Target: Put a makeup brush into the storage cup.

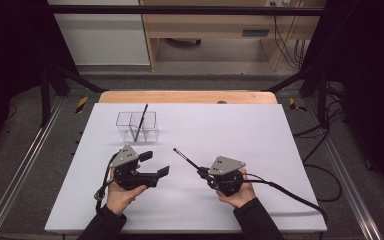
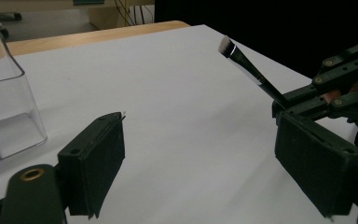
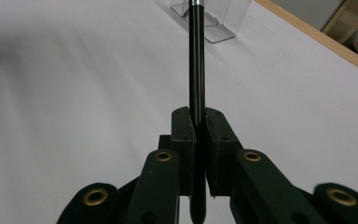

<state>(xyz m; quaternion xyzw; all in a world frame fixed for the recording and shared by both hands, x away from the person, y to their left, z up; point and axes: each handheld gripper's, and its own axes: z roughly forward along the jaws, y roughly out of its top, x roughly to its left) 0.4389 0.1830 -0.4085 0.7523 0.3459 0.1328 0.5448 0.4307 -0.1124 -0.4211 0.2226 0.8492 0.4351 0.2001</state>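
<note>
Your right gripper has its jaws closed tight on a slim black brush. In the right gripper view the black handle runs straight up between the two pads, its butt end poking out below them. In the high view the brush slants up and to the left from the jaws, clear of the white table cover. In the left gripper view its flat, pale-tipped bristle head hangs in the air above the cover.

Your left gripper holds nothing. Its jaws stand wide apart, with bare white cover between the pads in the left gripper view. It sits low over the near-left part of the table, jaws pointing towards your right hand.

Container: a clear plastic organiser stands at the far-left of the cover, well apart from both grippers. It is divided into compartments; the exact count is hard to tell. One dark stick-like item stands in it, leaning so its top sticks out above the rim towards the far side. You cannot tell which compartment it rests in. The other compartments look empty.

The organiser's near wall shows at the left edge of the left gripper view.
</note>
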